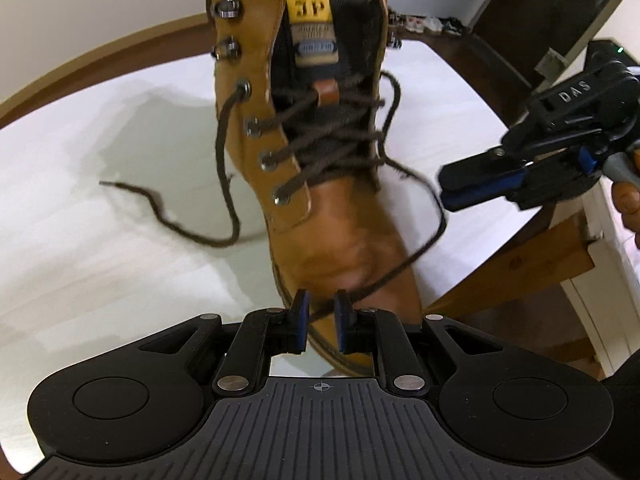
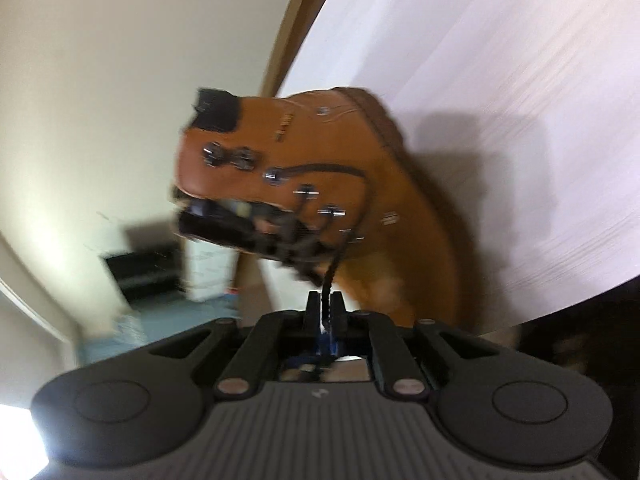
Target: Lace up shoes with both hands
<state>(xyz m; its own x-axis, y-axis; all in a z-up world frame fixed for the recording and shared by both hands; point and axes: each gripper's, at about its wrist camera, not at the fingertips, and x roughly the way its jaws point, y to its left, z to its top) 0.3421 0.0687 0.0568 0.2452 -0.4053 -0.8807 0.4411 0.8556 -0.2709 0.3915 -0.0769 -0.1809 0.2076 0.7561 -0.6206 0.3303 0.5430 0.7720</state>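
Tan leather lace-up boot (image 1: 320, 184) stands on the white bench (image 1: 100, 240). Left gripper (image 1: 320, 320) at the boot's toe: fingers narrowly parted, nothing gripped. Right gripper (image 2: 326, 308): fingers closed on the dark brown lace (image 2: 329, 280).

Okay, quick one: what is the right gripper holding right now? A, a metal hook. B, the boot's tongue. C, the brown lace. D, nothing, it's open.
C: in the right wrist view the right gripper has its fingers closed on the lace, which runs up from between them to the boot.
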